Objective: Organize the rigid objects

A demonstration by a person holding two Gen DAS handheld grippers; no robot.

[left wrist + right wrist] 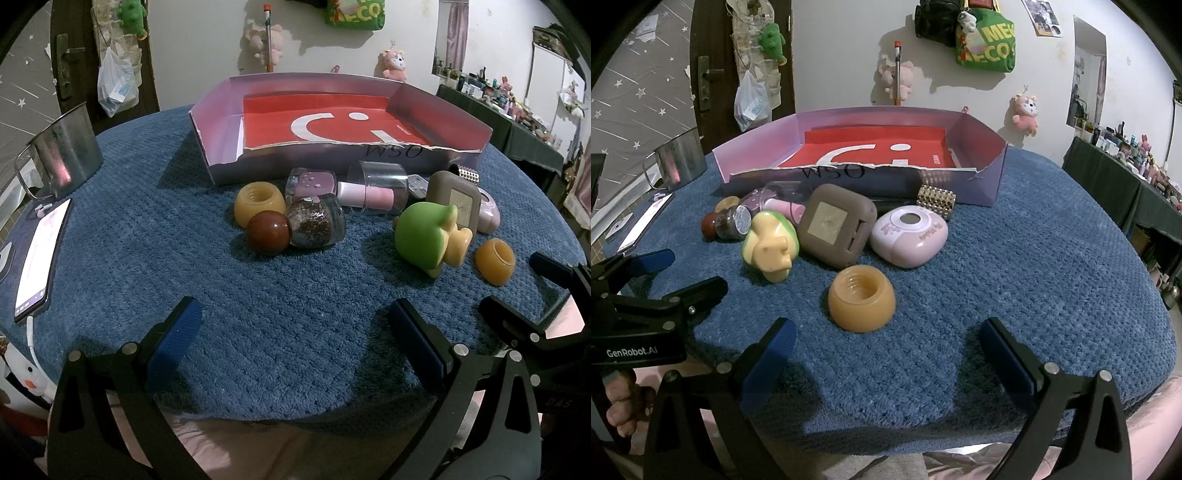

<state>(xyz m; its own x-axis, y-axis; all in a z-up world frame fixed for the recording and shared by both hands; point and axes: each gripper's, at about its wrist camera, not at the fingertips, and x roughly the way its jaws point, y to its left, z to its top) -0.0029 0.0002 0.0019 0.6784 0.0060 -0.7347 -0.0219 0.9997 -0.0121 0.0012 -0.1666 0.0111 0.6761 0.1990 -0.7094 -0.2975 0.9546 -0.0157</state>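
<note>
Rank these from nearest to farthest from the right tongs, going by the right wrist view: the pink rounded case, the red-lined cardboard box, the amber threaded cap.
1. Amber threaded cap, just ahead of the right tongs, slightly left of centre.
2. Pink rounded case, farther back, a little to the right.
3. Red-lined cardboard box, at the table's far side behind the whole cluster.

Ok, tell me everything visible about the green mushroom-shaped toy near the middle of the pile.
The green mushroom toy looks like smooth, glossy plastic or rubber: a rounded green cap with a pale yellow underside and a stubby yellow stem that flares at its end. It lies tipped on its side on the blue cloth, stem pointing away from the left camera and toward the right one. The brown square case stands right behind it, seemingly touching. An amber cap sits nearby, apart. No hand-held gripper holds it.
</note>
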